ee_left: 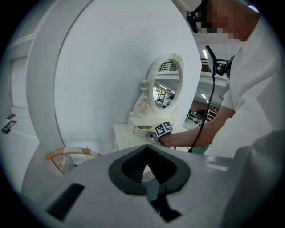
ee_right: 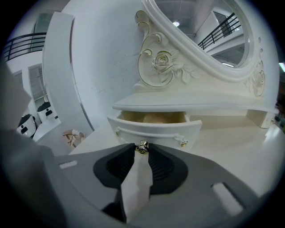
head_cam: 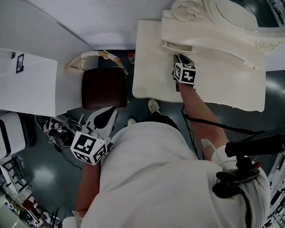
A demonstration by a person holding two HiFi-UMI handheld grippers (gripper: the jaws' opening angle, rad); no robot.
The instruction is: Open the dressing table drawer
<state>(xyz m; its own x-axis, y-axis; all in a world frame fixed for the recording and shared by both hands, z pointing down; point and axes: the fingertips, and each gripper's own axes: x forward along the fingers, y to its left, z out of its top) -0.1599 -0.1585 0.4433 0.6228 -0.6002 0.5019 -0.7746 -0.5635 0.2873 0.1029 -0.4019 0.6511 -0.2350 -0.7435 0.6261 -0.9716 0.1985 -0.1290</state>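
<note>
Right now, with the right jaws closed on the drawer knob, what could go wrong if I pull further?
1. The right gripper pinches the small knob only at its jaw tips, so a pull off the drawer's line could slip it free.
2. The drawer is already partly out. Pulling much further might bring it clear of its slot, along with the pale thing inside.
</note>
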